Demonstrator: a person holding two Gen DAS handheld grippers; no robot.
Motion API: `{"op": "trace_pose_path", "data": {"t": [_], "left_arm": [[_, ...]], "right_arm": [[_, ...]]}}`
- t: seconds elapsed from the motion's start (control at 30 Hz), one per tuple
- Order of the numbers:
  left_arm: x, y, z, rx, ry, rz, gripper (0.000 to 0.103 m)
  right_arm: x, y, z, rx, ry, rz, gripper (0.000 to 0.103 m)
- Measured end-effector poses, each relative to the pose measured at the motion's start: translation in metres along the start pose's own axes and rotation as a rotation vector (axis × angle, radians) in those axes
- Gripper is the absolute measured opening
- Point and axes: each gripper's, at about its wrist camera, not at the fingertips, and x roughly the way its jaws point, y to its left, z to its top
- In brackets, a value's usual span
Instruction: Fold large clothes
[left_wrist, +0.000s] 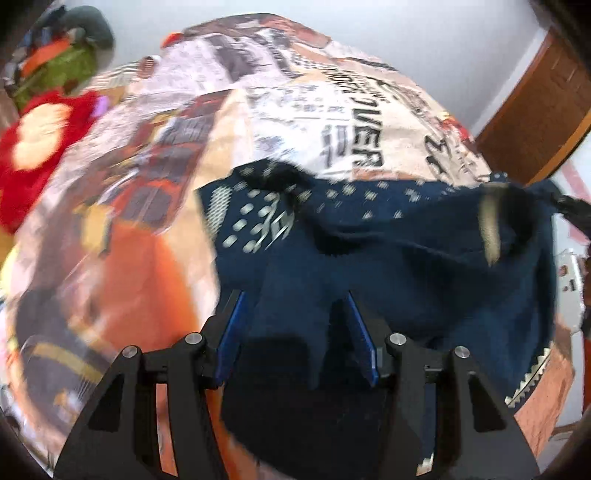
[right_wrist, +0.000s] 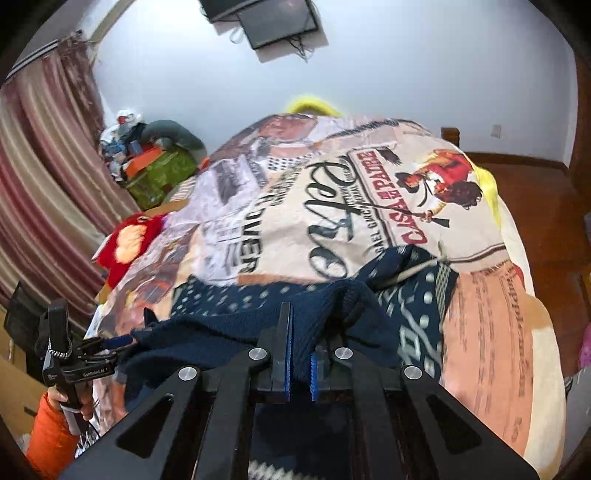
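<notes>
A navy knitted sweater (left_wrist: 388, 258) with a white pattern hangs stretched between my two grippers above the printed bedspread (left_wrist: 314, 103). My left gripper (left_wrist: 295, 317) is shut on a fold of the sweater, cloth bunched between its blue pads. My right gripper (right_wrist: 301, 354) is shut on the sweater's (right_wrist: 229, 325) other edge. The left gripper also shows in the right wrist view (right_wrist: 114, 341), held by a hand in an orange sleeve. The far part of the sweater lies on the bed.
A red plush toy (right_wrist: 127, 243) lies at the bed's left side. A green bag with clutter (right_wrist: 159, 173) stands by the striped curtain (right_wrist: 40, 177). A wooden door (left_wrist: 535, 110) is at the right. A screen (right_wrist: 273, 18) hangs on the wall.
</notes>
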Motion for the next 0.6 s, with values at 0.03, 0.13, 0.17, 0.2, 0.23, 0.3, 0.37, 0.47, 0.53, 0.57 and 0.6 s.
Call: {"op": "trace_pose_path", "data": {"t": [0.03,0.13,0.17,0.2,0.23,0.3,0.37,0.47,0.53,0.57,0.6], "left_arm": [[0.007,0.0,0.008,0.002,-0.001,-0.037,0.054],[0.033,0.0,0.024,-0.005,0.05,-0.079,0.054],[0.04,0.0,0.027,-0.005,0.068,-0.06,0.054],[0.053,0.001,0.031,-0.005,0.093,-0.032,0.054],[0.061,0.003,0.033,-0.009,0.11,-0.033,0.054],[0.073,0.004,0.034,-0.02,0.132,-0.061,0.054],[0.077,0.002,0.031,-0.015,0.132,-0.066,0.054],[0.072,-0.009,0.024,0.038,0.104,-0.051,0.043],[0.067,-0.017,0.017,0.066,0.085,-0.059,0.026],[0.066,-0.018,0.018,0.082,0.076,-0.047,0.023],[0.064,-0.022,0.015,0.106,0.065,-0.021,0.015]], "right_arm": [[0.01,-0.004,0.005,0.004,0.012,-0.009,0.004],[0.041,-0.015,0.014,0.015,0.064,-0.035,0.004],[0.055,-0.02,0.017,0.021,0.092,-0.039,0.005],[0.062,-0.023,0.017,0.027,0.112,-0.034,0.005],[0.07,-0.028,0.017,0.036,0.131,-0.032,0.005],[0.083,-0.036,0.017,0.047,0.175,-0.02,0.005],[0.085,-0.042,0.018,0.048,0.196,0.01,0.005],[0.08,-0.047,0.021,0.049,0.236,0.039,0.005],[0.073,-0.051,0.023,0.055,0.252,0.044,0.005],[0.068,-0.051,0.024,0.051,0.251,0.04,0.005],[0.065,-0.051,0.024,0.043,0.249,0.036,0.005]]}}
